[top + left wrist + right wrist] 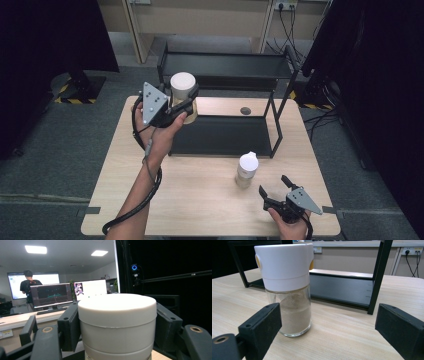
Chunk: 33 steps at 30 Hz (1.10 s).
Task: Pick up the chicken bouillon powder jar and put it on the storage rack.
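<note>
My left gripper [187, 100] is shut on a white-lidded jar [182, 89], held in the air over the left end of the black shelf rack [225, 135]. In the left gripper view the jar's white lid [117, 317] sits squeezed between the two black jaws. A glass shaker with a white cap [247, 170] stands upright on the wooden table [200, 200], holding pale powder. My right gripper [273, 187] is open just right of and nearer than it. In the right gripper view the shaker [287, 287] stands ahead, toward the left jaw, untouched.
The rack has a lower tray on the table and an upper shelf [225, 65] farther back. A small dark disc [245, 110] lies on the table behind the lower tray. Monitors [53, 293] and a person [28, 285] appear far off in the left gripper view.
</note>
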Each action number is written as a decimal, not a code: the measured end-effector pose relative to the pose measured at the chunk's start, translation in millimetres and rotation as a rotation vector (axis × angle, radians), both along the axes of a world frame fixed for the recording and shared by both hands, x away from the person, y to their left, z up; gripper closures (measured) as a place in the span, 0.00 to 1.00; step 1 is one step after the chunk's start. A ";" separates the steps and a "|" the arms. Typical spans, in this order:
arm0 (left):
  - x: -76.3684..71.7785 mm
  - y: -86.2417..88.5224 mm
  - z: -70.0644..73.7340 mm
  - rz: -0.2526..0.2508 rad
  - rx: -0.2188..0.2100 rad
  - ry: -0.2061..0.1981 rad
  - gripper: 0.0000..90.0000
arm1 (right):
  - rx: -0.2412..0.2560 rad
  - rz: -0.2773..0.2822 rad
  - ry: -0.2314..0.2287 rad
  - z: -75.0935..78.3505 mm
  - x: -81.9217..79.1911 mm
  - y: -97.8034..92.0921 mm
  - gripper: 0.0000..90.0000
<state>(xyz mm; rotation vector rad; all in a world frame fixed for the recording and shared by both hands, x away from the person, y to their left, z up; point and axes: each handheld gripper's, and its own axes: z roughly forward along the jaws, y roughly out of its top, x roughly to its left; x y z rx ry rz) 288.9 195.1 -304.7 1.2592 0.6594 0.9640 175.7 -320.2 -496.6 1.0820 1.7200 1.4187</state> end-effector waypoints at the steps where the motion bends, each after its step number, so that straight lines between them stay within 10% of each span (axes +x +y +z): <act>1: 1.0 0.0 1.6 0.002 0.000 0.000 0.37 | 0.000 0.000 0.000 0.0 0.0 0.0 0.08; 33: 22.6 -2.3 42.6 0.055 -0.026 -0.001 0.37 | 0.000 0.002 0.000 0.0 0.1 -0.2 0.08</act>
